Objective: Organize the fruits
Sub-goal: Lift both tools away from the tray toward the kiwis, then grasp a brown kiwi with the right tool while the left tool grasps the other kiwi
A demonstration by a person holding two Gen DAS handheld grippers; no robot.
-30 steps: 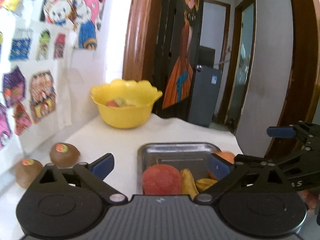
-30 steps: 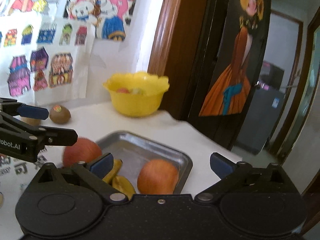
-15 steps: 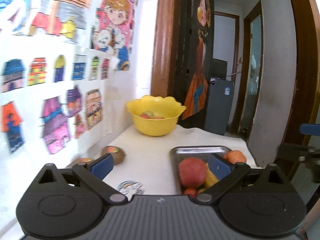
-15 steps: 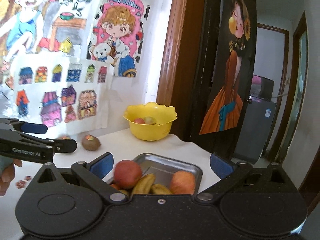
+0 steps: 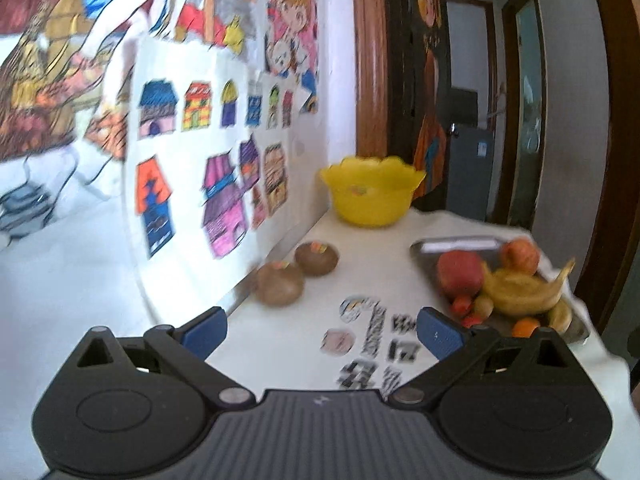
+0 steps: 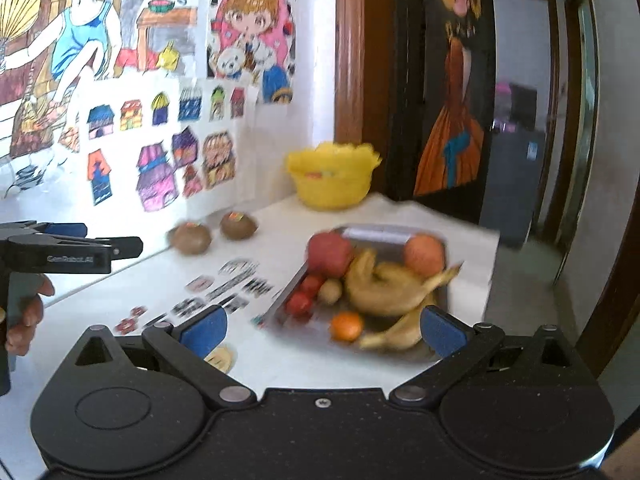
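Nearest, both grippers hang over the white table [image 5: 392,288], fingers wide apart and empty: left gripper [image 5: 320,330] at lower centre of its view, right gripper [image 6: 322,330] likewise. Stickers [image 5: 372,340] lie just ahead. Lower right, a metal tray [image 6: 384,234] holds apples, bananas and an orange. Two kiwis [image 5: 298,276] sit loose by the wall, probably unsorted. Farthest, a yellow bowl [image 5: 372,194] holds fruit. Lettering on the left gripper is too blurred to read.

Left hand-held gripper [image 5: 322,330] and right hand-held gripper [image 6: 323,330] apparently agape, empty, level.
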